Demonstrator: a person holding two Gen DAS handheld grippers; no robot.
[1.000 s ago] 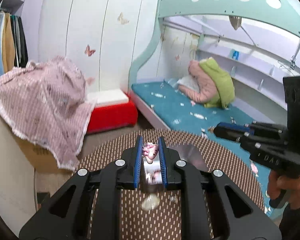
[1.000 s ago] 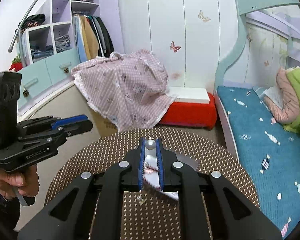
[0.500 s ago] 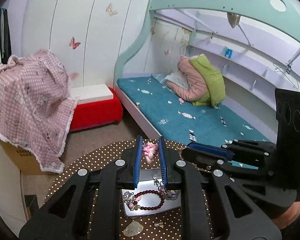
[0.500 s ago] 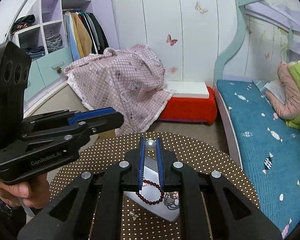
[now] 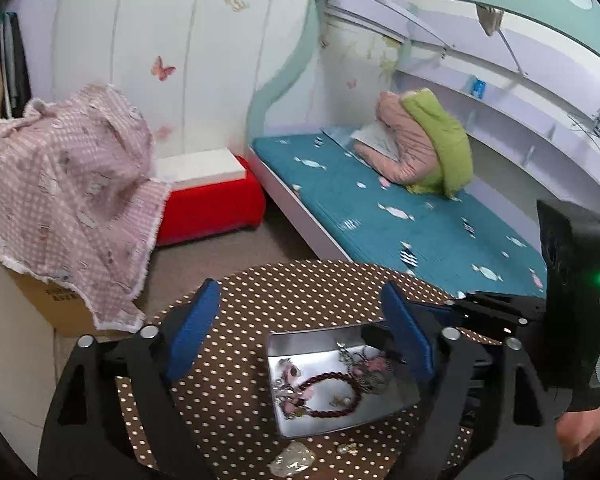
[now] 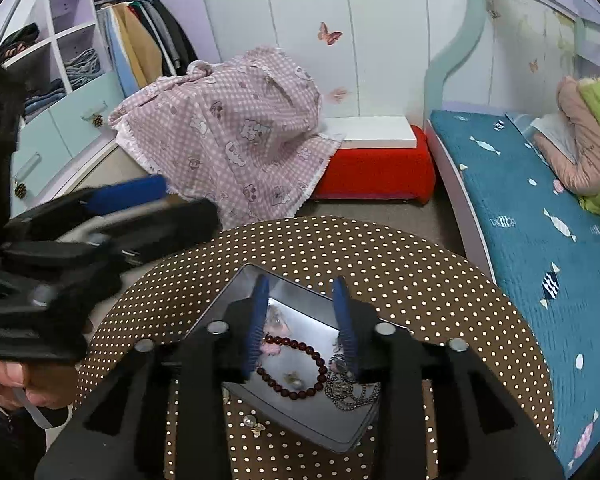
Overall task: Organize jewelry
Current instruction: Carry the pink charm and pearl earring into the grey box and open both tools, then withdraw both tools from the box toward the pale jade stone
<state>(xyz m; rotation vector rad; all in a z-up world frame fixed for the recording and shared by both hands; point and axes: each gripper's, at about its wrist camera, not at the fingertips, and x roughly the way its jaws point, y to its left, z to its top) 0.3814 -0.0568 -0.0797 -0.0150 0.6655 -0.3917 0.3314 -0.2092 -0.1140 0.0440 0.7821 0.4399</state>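
Note:
A shiny metal tray (image 5: 312, 344) (image 6: 236, 296) lies on the round brown polka-dot table (image 5: 236, 384) (image 6: 420, 280). In it are a dark red bead bracelet (image 5: 332, 378) (image 6: 300, 348), a silver chain (image 6: 350, 390) and small pink pieces (image 5: 374, 365) (image 6: 269, 347). My left gripper (image 5: 300, 324) is open wide and empty above the tray's near-left side. My right gripper (image 6: 302, 304) is open and empty, just above the tray. A small pearl earring (image 6: 252, 424) (image 5: 346, 448) and a pale stone (image 5: 294, 456) lie on the table beside the tray.
A bed with a teal cover (image 5: 400, 216) (image 6: 540, 208) stands right of the table. A red bench (image 6: 372, 168) and a box draped in pink checked cloth (image 6: 236, 128) stand behind it. A wardrobe (image 6: 80, 60) is at far left.
Both grippers were shut on small jewelry pieces, pink in the left and a pearl in the right; both have opened over the tray and the pieces are released. The left jaws opened widest.

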